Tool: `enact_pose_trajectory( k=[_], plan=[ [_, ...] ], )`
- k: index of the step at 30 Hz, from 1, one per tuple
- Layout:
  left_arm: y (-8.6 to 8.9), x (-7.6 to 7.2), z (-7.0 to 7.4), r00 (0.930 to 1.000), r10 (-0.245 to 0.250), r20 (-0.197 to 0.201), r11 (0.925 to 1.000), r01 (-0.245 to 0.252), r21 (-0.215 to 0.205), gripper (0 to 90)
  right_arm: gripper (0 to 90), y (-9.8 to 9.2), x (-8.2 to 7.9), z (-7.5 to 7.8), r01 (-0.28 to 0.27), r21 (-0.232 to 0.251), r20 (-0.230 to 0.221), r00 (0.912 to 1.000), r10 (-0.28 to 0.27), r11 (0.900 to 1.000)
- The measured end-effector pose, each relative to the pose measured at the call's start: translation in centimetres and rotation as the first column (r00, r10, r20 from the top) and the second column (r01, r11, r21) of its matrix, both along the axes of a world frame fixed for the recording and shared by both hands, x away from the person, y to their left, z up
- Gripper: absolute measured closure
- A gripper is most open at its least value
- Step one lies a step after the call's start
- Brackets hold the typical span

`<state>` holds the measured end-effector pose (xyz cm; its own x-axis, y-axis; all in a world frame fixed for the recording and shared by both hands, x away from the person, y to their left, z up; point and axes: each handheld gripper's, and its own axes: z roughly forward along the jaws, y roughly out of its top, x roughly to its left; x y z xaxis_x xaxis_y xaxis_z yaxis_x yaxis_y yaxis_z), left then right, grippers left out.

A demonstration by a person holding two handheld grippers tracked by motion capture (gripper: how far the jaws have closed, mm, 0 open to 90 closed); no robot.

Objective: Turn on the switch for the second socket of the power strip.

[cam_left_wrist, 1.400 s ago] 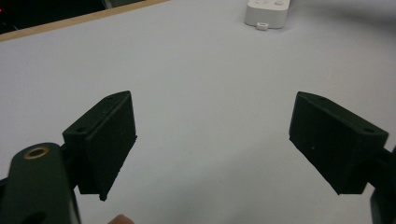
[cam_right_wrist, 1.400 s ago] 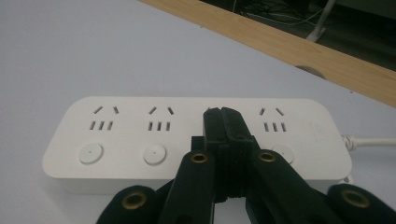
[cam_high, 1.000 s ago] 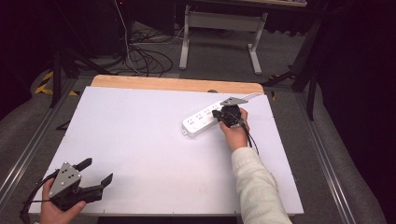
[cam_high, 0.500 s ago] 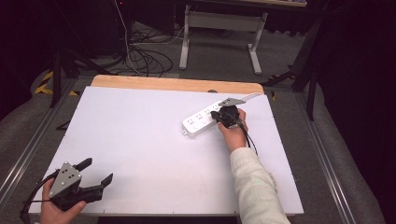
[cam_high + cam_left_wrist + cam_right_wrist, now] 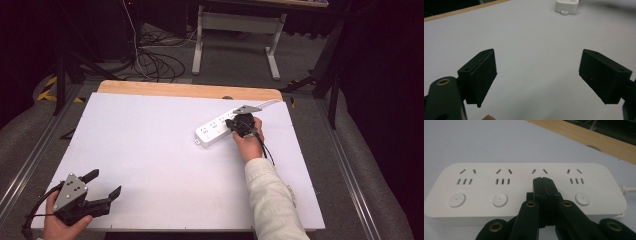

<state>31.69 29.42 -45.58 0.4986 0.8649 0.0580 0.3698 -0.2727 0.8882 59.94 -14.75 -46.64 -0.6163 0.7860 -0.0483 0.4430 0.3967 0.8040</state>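
Little is changing: at the lower left of the high view you are still resting your left gripper, jaws wide apart over bare table. Right of centre, your right gripper, jaws together, is still pressing on the power strip, likely its third button. No containers here.

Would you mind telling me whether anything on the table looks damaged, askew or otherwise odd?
Nothing stands out. The white power strip lies flat and intact on the table, with the shut right gripper over its third button spot. The left gripper is open.
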Motion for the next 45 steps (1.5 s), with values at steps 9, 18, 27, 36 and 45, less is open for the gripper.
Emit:
enact_pose_trajectory(
  k=[9, 18, 27, 36, 45],
  plan=[
    [0.0, 0.0, 0.0, 1.0, -0.003, 0.0, 1.0, 0.003, -0.001, 15.1, 90.0, 0.2, -0.1, -0.1, 0.021, 0.0, -0.009, 0.9997, -0.021, 1.0],
    [0.0, 0.0, 0.0, 1.0, -0.002, -0.001, 1.0, 0.002, -0.003, 15.1, 90.0, 0.1, 0.0, -0.1, 0.031, 0.017, -0.026, 0.9992, -0.03, 0.999],
    [0.0, 0.0, 0.0, 1.0, -0.005, -0.001, 1.0, 0.005, -0.005, 15.0, 90.0, 0.2, 0.0, -0.1, 0.044, 0.019, -0.039, 0.9983, -0.043, 0.999],
    [0.0, 0.1, 0.0, 1.0, -0.006, -0.005, 0.9999, 0.006, -0.015, 15.0, 90.0, 1.0, -0.7, 0.9, 0.031, -0.005, 0.017, 0.9994, -0.031, 0.999],
    [-0.1, 0.1, 0.0, 0.9999, -0.011, -0.006, 0.9998, 0.011, -0.014, 14.9, 90.0, 0.9, -1.9, 2.9, -0.006, 0.021, 0.047, 0.9989, 0.005, 1.0]
  ],
)
